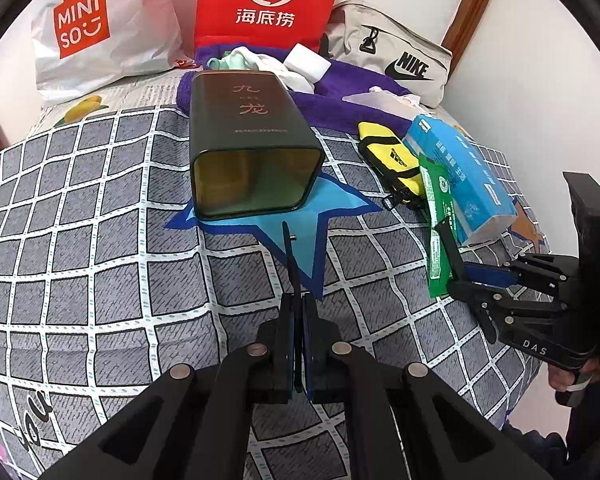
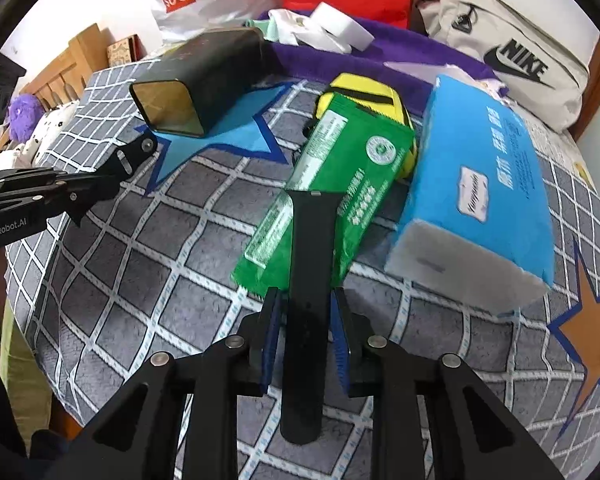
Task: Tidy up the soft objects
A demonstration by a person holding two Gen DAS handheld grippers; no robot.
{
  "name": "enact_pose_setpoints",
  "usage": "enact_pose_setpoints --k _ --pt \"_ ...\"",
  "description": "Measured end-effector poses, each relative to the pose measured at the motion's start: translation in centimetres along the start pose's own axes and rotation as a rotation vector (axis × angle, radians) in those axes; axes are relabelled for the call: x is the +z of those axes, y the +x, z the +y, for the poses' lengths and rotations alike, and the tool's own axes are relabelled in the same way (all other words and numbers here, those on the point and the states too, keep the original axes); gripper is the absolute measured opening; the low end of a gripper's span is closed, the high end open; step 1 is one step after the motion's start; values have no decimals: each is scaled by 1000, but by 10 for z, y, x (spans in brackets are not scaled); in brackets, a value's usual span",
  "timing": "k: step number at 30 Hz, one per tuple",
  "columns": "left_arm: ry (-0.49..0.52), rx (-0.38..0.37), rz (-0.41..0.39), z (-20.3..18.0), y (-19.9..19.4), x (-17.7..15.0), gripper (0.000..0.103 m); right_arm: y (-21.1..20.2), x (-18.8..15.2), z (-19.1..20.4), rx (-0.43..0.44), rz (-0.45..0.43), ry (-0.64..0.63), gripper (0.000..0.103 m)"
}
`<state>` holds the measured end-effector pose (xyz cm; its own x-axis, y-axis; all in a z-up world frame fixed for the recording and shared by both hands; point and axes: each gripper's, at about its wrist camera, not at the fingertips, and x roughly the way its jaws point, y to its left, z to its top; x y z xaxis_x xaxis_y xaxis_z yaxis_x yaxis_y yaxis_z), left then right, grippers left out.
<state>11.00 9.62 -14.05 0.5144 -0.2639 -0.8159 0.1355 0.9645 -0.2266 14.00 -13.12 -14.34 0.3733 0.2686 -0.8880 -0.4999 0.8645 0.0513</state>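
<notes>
Checked bedding serves as the work surface, with a dark tin laid on its side, mouth open toward the grippers, presumably as the container. One black strap is seen edge-on, clamped in the left gripper; another black strap is gripped by the right gripper above a green packet beside the blue tissue pack.
</notes>
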Motion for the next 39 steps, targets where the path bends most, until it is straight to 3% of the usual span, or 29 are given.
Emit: enact_pose_setpoints --k 1,17,39 --pt "-6 -7 -1 1 1 0 4 0 -1 0 0 -9 -7 21" --pt "-18 -31 -47 -6 -23 4 4 -45 -3 -11 100 -93 33 21" --pt "-10 -14 -136 -26 -45 72 4 -84 43 -79 25 -203 113 21"
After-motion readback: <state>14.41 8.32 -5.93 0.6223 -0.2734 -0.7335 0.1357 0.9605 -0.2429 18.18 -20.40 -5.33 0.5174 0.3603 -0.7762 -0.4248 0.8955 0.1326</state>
